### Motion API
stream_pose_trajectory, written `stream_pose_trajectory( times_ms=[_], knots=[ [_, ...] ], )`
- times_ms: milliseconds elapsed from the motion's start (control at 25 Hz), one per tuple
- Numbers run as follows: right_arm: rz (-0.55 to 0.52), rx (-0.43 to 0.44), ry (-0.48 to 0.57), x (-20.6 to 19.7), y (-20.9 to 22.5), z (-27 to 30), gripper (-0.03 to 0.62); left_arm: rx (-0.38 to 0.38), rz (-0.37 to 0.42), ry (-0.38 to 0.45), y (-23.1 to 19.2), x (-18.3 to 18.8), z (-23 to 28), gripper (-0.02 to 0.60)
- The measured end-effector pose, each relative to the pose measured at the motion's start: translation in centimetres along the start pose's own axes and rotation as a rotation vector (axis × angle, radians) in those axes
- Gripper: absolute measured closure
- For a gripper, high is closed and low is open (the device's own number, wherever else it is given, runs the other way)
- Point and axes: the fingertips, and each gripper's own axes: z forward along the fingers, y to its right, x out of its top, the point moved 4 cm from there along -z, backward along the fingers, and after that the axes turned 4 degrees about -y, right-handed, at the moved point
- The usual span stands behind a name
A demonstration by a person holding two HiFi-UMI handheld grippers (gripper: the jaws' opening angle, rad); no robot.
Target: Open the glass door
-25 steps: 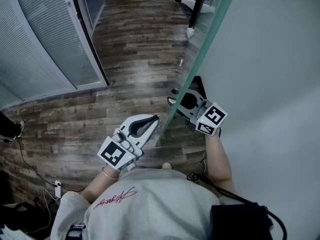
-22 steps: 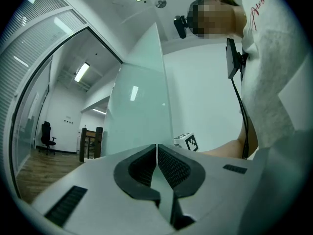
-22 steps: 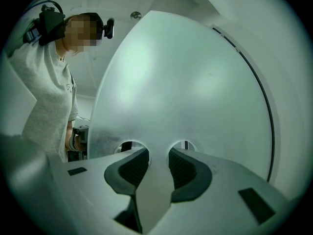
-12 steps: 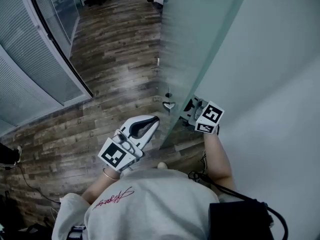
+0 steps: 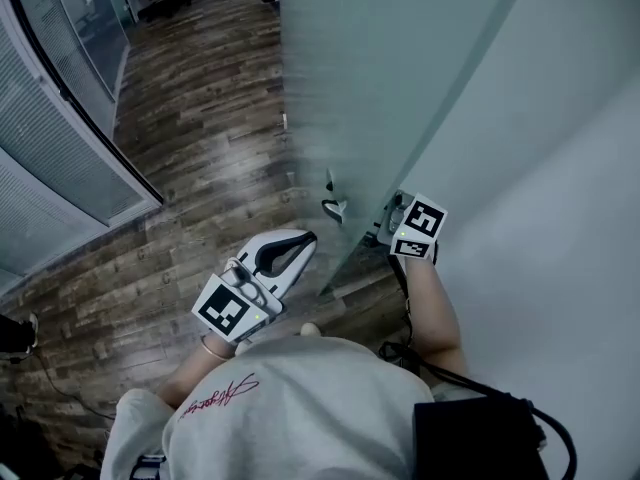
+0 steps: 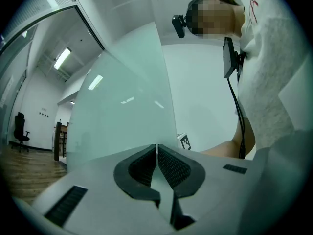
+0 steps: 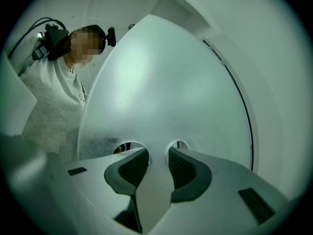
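Two grippers: left gripper (image 6: 157,151) closed, empty; right gripper (image 7: 158,155) tight on glass door (image 5: 380,88) handle (image 5: 334,208)

No word or number is legible. A red cursive print (image 5: 218,396) crosses the person's pale shirt (image 5: 300,408), too small and slanted to make out. The cube of the left claw (image 6: 157,148) bears a black-and-white square marker (image 5: 226,311). The cube of the right claw (image 7: 159,153) bears another marker (image 5: 425,219). Both are patterns, not letters.
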Motion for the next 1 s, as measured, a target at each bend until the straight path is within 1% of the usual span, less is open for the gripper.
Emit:
stream_pose_trajectory(
  times_ms=[280,400,600,800,1000],
  knots=[
    [0.005,0.032,-0.004,0.2,2.1,-4.2,0.464,0.007,-0.01,-0.022,0.8,-0.5,2.7,0.557],
    [0.008,0.041,-0.013,0.6,2.7,-5.2,0.462,-0.002,-0.011,-0.032,1.1,-0.4,3.1,0.557],
    [0.004,0.059,-0.025,0.9,3.2,-6.7,0.463,-0.022,-0.015,-0.048,1.7,-0.6,3.3,0.558],
    [0.015,0.083,-0.025,1.0,4.5,-9.1,0.462,-0.05,-0.022,-0.06,2.4,-0.6,4.9,0.557],
    [0.005,0.08,-0.04,1.3,5.2,-10.9,0.455,-0.091,-0.007,-0.051,3.3,0.1,6.5,0.557]
  ],
)
